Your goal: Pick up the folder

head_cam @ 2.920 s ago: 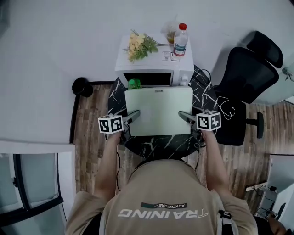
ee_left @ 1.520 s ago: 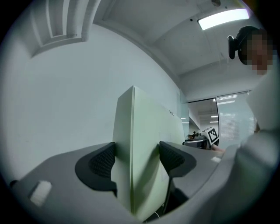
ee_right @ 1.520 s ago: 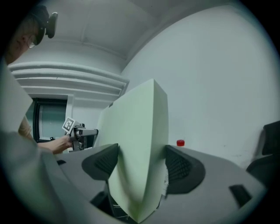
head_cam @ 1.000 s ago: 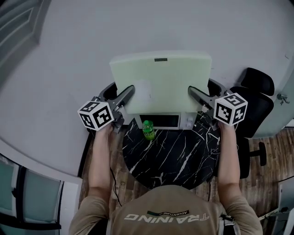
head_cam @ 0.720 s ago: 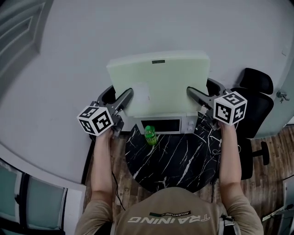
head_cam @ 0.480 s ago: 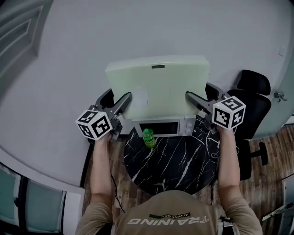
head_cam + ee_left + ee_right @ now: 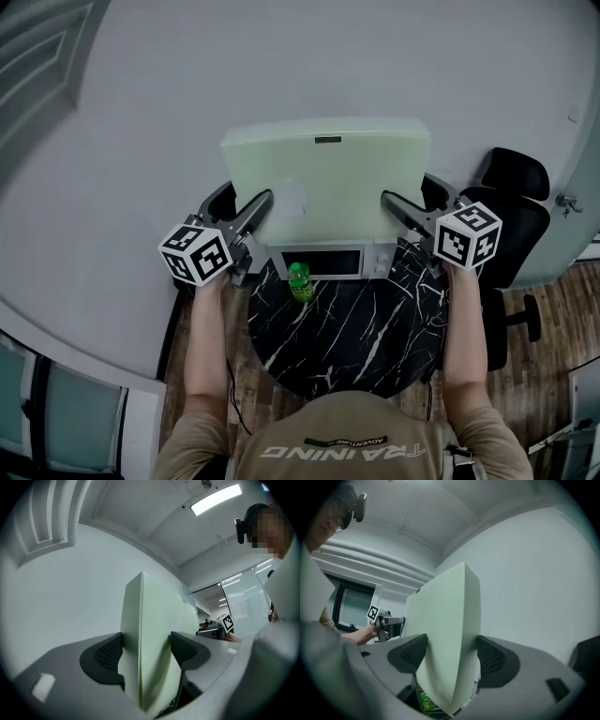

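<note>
We have the left hand-held gripper (image 7: pixel 146 651) closed onto the left edge of the pale green folder (image 7: pixel 328 169), ribbed pads pressed to both faces. The right hand-held gripper (image 7: pixel 452 657) is clamped the same way on the right edge. The folder hangs between them, clear of everything below and raised toward the head camera with its broad face up, so we judge the pick-up itself as good as done. The next move calls for keeping both grips even and level, since a thick folder pinched only at its sides could sag or slip if one hand drifts. Beneath it lies the round, white-veined black tabletop (image 7: pixel 356 328). At its far edge stands a white microwave (image 7: pixel 328 261), partly hidden under the folder, with a green bottle (image 7: pixel 298 279) just in front of its left end. Beyond the tabletop's right edge a black office chair (image 7: pixel 511 202) sits on wood flooring (image 7: pixel 553 300), and a plain grey wall (image 7: pixel 281 56) fills the rest of the view.
</note>
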A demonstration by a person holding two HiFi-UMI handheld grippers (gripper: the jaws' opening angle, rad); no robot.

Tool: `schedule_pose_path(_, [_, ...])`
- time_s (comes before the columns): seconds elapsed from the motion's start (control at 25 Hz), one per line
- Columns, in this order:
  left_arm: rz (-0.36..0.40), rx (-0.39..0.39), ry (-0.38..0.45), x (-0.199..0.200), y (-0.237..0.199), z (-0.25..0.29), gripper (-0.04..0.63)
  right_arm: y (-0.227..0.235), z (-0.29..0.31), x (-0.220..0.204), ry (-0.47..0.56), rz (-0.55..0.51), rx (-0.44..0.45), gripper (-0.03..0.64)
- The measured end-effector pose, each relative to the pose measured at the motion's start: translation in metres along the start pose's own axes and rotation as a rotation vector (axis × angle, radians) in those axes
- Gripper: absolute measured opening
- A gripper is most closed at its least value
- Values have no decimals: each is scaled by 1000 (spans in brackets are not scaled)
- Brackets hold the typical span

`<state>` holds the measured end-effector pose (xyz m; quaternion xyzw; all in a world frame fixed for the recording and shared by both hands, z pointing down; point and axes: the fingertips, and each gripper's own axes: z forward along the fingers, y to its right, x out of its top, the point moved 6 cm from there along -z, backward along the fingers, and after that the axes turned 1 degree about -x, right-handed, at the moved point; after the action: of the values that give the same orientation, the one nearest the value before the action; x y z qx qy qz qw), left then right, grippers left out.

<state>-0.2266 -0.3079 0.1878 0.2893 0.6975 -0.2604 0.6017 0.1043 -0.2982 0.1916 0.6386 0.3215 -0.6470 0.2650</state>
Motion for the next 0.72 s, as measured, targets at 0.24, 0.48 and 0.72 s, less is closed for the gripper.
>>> schedule_pose_path(0.24, [1,4,-5,0,1,0,318,1,0,-1,-3,5,3,301])
schedule_pose_path(0.48, [15,10,-19,0,2,0,318,1,2,-2,-18,-11,0,301])
schedule_pose_path(0.72, [6,18,-12,0,2,0,318,2,2,-1,-15,-10,5,301])
